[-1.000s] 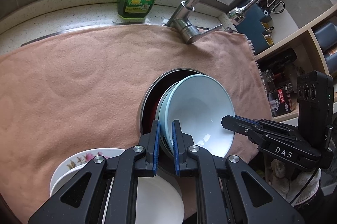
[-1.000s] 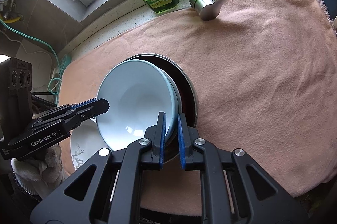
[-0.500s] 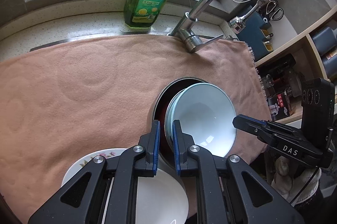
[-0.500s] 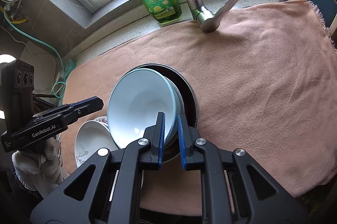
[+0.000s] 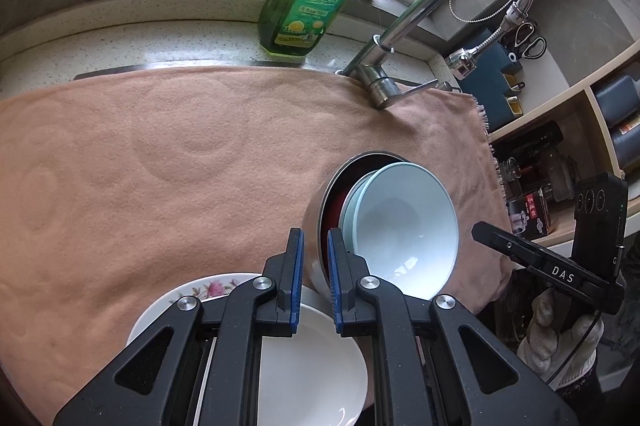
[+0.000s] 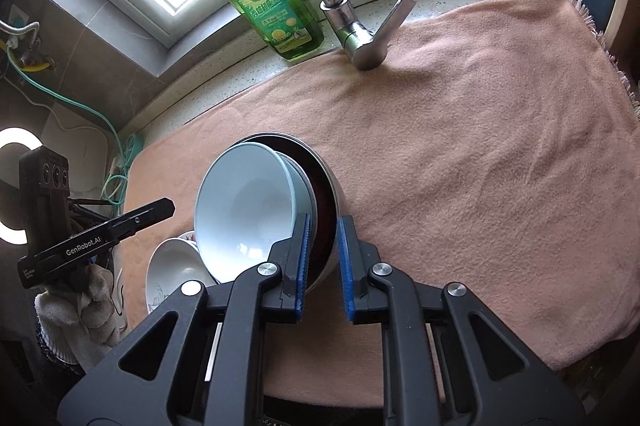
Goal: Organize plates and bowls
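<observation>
A pink towel (image 5: 160,154) covers the counter, and above it I hold a stack of bowls (image 5: 400,222) — a steel bowl (image 6: 334,202) with pale blue ones nested inside — tilted, over the flowered plate (image 5: 208,290) at the towel's near edge. My left gripper (image 5: 315,274) and right gripper (image 6: 323,258) each clamp the steel rim on opposite sides. The blue bowls sit loose — more tilt could slide them out onto the plate.

"DAS" on right gripper (image 5: 476,228); "GenRobot.AI" on left gripper (image 6: 170,204).

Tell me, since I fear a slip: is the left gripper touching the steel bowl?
Touching. The left wrist view shows the left gripper with its blue pads closed on the steel bowl's rim, no gap either side.
</observation>
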`<action>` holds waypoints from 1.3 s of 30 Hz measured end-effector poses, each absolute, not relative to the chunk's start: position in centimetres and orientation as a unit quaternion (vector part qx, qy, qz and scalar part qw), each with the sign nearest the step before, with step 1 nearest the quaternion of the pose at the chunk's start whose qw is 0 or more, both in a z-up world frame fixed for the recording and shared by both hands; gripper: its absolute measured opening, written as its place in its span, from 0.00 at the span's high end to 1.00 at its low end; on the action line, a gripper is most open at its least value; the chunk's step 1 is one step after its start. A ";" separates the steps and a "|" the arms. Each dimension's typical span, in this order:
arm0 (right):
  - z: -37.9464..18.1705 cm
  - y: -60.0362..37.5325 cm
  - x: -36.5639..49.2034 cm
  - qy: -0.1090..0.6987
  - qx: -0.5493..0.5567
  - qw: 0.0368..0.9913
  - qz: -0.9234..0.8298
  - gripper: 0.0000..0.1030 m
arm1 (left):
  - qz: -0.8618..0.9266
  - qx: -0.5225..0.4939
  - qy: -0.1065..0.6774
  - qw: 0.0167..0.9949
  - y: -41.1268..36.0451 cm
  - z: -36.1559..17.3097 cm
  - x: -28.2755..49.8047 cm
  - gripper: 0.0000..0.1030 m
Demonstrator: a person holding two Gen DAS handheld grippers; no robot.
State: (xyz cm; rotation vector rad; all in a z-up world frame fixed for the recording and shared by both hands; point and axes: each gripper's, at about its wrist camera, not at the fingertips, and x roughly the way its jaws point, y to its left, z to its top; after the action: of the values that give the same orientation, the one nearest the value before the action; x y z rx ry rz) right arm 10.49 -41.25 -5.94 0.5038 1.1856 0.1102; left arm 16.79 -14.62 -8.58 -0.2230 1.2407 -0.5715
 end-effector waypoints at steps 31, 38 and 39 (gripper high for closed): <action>-10.4 -41.8 11.1 0.579 0.295 0.756 0.071 0.87 | -0.265 -0.103 0.598 0.749 -16.4 -11.3 17.4 0.90; -10.8 -41.7 11.5 0.582 0.297 0.753 0.077 0.89 | -0.264 -0.102 0.597 0.751 -16.6 -11.5 17.3 0.90; -10.9 -41.7 11.5 0.582 0.296 0.753 0.077 0.89 | -0.264 -0.101 0.596 0.751 -16.7 -11.5 17.3 0.90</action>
State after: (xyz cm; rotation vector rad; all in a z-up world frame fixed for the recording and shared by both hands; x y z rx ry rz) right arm 11.48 -41.66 -10.85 0.6467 1.2707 0.1689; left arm 17.33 -16.66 -11.46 -0.2210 1.3024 -0.5755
